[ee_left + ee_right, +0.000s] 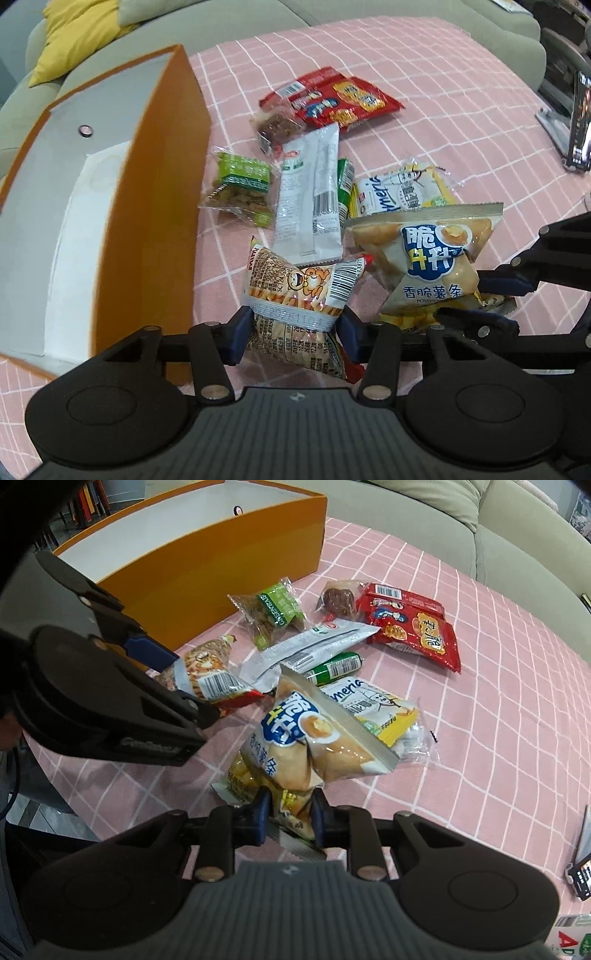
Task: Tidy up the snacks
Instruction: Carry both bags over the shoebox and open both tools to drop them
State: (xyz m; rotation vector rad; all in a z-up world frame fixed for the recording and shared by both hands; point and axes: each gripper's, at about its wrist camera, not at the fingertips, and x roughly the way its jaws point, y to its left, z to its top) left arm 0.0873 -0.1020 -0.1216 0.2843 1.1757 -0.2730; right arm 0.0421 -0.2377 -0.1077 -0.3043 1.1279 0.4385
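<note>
My left gripper [293, 328] is shut on a bear-print snack bag [299, 295], held just above the cloth beside the orange box [147, 206]. My right gripper [290, 814] is shut on the bottom of a potato-stick bag with blue characters [314, 742]; it also shows in the left wrist view [428, 254]. Loose snacks lie on the cloth: a red packet [413, 627], a white wrapper [310, 646], a green snack pack [277, 609], a green sausage [336, 668], a yellow-white pack [373, 705] and a brown cake [338, 598].
The orange box, white inside, stands open at the left of the pink checked cloth [443, 92]. A grey-green sofa [480, 528] with a yellow cushion [74, 33] is behind. A phone on a stand [580, 122] is at the far right.
</note>
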